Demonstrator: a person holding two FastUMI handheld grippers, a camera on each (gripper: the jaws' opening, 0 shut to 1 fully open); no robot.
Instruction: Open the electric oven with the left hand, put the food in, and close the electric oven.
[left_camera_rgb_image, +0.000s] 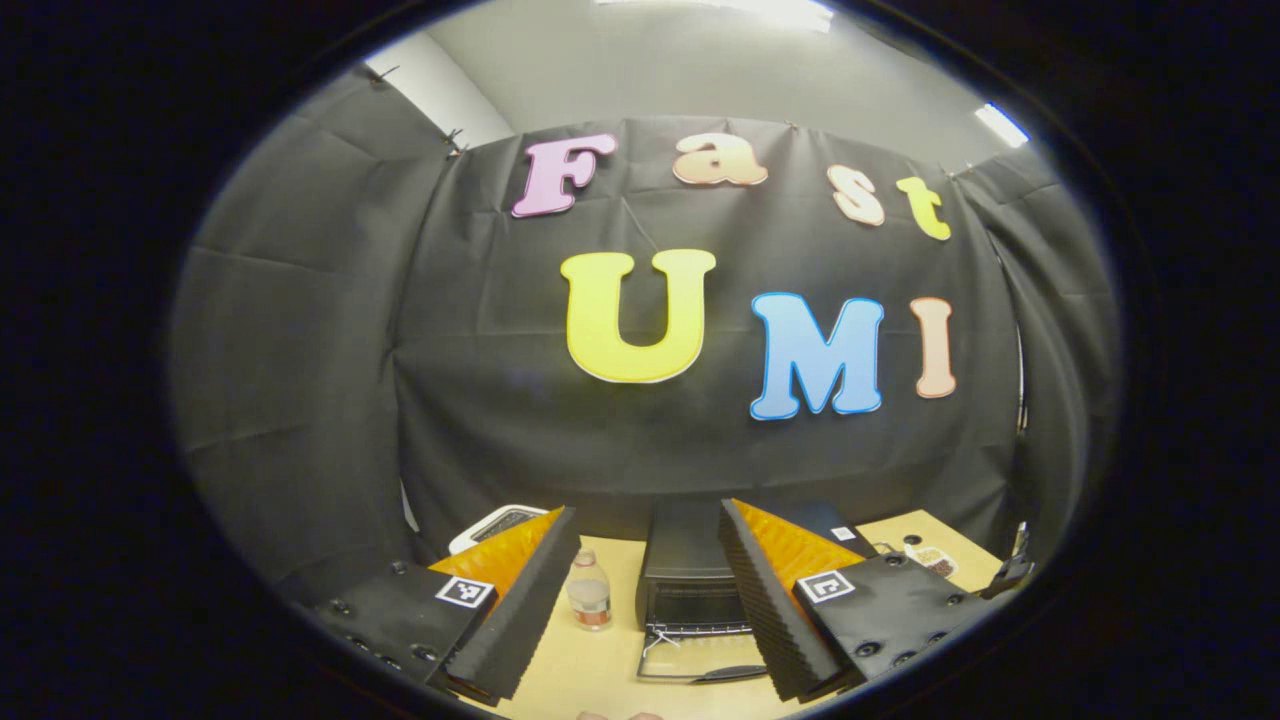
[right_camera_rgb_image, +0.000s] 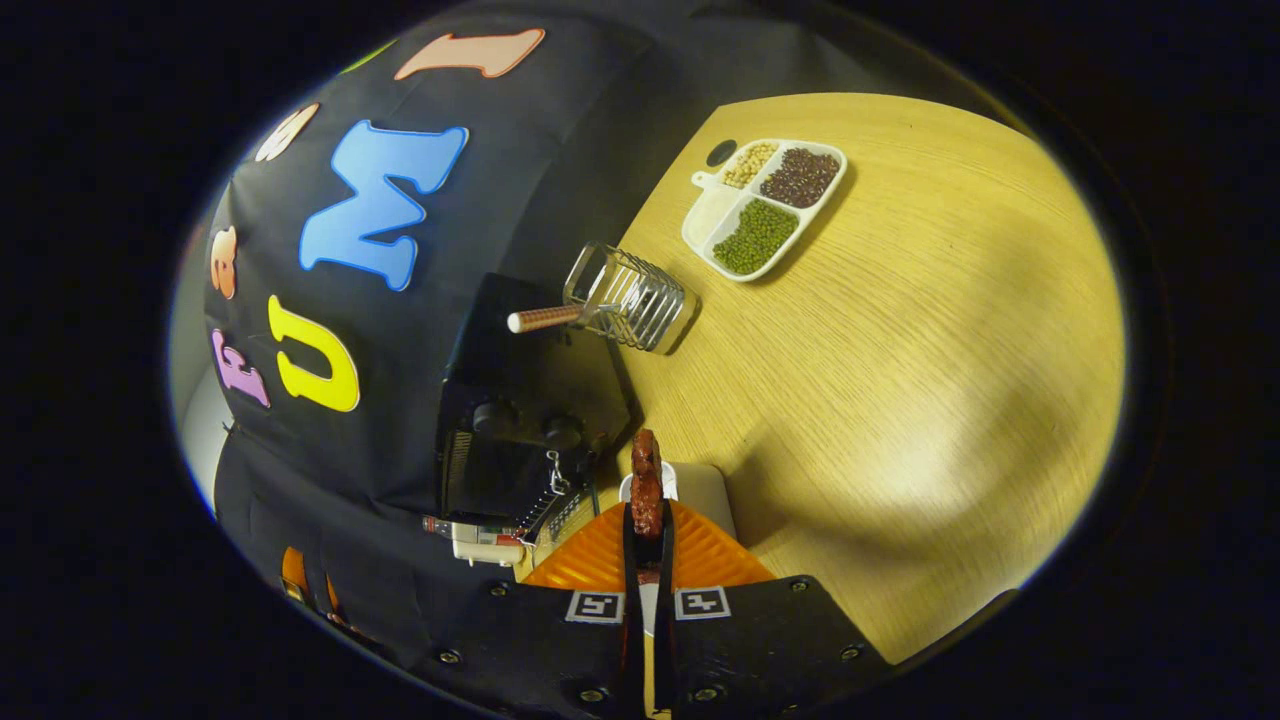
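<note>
Black cloth is hanging slack behind a pale wooden table (right_camera_rgb_image: 900, 330) with a fine straight grain. At its back edge the oven (left_camera_rgb_image: 690, 585) is sitting, a dark boxy thing of matte metal; in the left gripper view its door (left_camera_rgb_image: 700, 660) is lying folded down and flat toward us, the handle at the near edge, so the mouth is standing open. The left gripper (left_camera_rgb_image: 650, 600) is hovering well back from it with its ridged fingers spread wide and holding nothing, which I take to mean it is staying clear to leave room for loading. A small clear bottle (left_camera_rgb_image: 589, 590) is standing just beside the oven.

The right gripper (right_camera_rgb_image: 647, 530) is pinching the food (right_camera_rgb_image: 646, 480), a narrow, knobbly reddish-brown strip, between fingers closed almost together; the piece is sticking up past the tips, gripped low, probably so the free end can go in first. It is hanging near the oven's knobbed side (right_camera_rgb_image: 530, 430), not yet inside. Farther off, a wire rack (right_camera_rgb_image: 630, 300) with a pale handle is lying on its side, and a white divided tray (right_camera_rgb_image: 700, 225) is holding green, dark red and tan beans in separate compartments.
</note>
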